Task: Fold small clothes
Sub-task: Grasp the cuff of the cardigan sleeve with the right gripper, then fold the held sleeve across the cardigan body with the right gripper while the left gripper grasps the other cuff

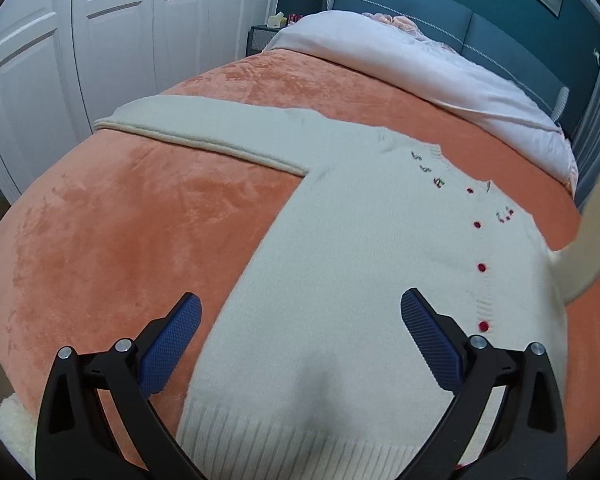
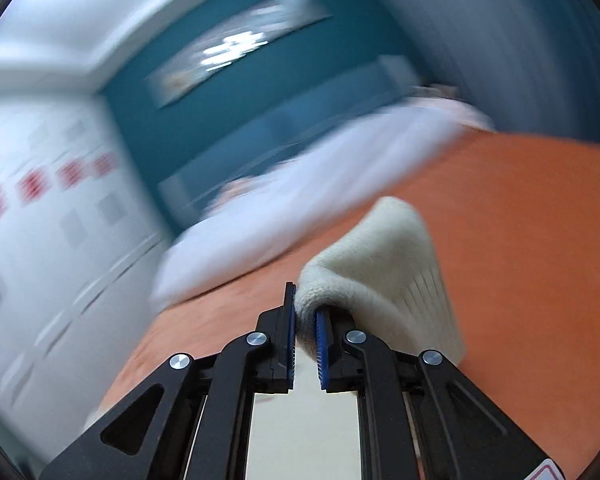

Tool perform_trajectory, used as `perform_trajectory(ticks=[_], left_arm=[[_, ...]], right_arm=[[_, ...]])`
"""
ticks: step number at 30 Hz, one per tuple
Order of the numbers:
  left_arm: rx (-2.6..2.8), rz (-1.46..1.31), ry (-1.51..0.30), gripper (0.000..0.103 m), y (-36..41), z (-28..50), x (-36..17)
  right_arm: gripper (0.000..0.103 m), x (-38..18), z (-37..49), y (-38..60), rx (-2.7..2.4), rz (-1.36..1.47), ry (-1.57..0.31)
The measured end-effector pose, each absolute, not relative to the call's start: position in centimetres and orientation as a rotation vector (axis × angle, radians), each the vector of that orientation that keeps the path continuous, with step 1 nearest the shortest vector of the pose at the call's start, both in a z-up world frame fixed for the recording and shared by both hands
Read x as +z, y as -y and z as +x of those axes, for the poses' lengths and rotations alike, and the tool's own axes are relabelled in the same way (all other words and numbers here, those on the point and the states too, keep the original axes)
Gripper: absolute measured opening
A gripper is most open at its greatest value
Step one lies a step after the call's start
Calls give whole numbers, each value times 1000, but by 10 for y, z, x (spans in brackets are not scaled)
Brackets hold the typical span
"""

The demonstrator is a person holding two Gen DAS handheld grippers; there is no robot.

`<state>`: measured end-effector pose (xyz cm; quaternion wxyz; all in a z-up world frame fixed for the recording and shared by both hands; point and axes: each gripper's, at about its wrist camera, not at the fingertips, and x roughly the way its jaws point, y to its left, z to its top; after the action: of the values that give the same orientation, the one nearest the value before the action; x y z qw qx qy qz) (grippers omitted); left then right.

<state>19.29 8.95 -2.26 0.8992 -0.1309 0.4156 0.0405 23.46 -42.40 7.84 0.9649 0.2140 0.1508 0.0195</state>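
Bed: an orange blanket covers it.
Cardigan: the cream cardigan lies flat, buttons up, near the bed's foot edge.
Left gripper: spread wide above the hem.
Right gripper: pinching the lifted sleeve cuff.

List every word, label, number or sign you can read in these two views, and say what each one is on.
No text can be read in either view.
The box on the nightstand: any print is too small to read.
The framed picture on the teal wall: blurred by motion.
The red-edged sticker on the right gripper: cut off at the frame edge, no characters show.
The cream cardigan: only red buttons and embroidered cherries, no lettering.
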Motion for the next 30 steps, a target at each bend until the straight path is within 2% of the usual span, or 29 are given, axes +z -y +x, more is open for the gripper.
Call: perform_trajectory(ticks=[2,3,4,7,10,12,17,20,21,22,23,24,25,28,30], left_arm=[[57,-311,-838,98,-88,205,-14],[43,-328,-836,98,-87,211,-12],[22,-351,-838,98,-86,220,-9],[-49,-439,-855,98,-84,248,-8],[-105,-529,-889,98,-76,282,-21],[-132,-568,-932,98,-63,309,-38],[-140,-708,-1071,96,-36,353,-87],[-116,-770,-1071,64,-28,363,-95],[-144,-771,-1070,36,-23,369,-94],[-166,-757,-1081,19,-18,376,-93],[-179,-734,-1070,15,-16,381,-88],[-187,-722,-1036,12,-14,385,-79],[-230,-703,-972,11,-11,388,-60],[-327,-639,-773,11,-12,382,-3],[-355,-618,-716,11,-13,379,11]], right_arm=[[14,77,261,351,220,338,-388],[24,64,274,317,281,304,-447],[26,40,288,285,325,268,-532],[26,-20,297,248,315,267,-707],[30,-41,264,272,260,380,-720],[40,-48,238,299,182,450,-715],[45,-64,208,380,4,706,-713],[53,-75,216,403,-41,787,-705],[53,-79,221,406,-50,808,-704],[53,-84,227,408,-58,837,-701],[46,-89,234,408,-69,855,-702],[17,-92,239,406,-79,853,-702],[10,-90,247,403,-91,832,-698],[9,-50,234,393,-70,734,-548],[9,-20,222,386,-59,677,-455]])
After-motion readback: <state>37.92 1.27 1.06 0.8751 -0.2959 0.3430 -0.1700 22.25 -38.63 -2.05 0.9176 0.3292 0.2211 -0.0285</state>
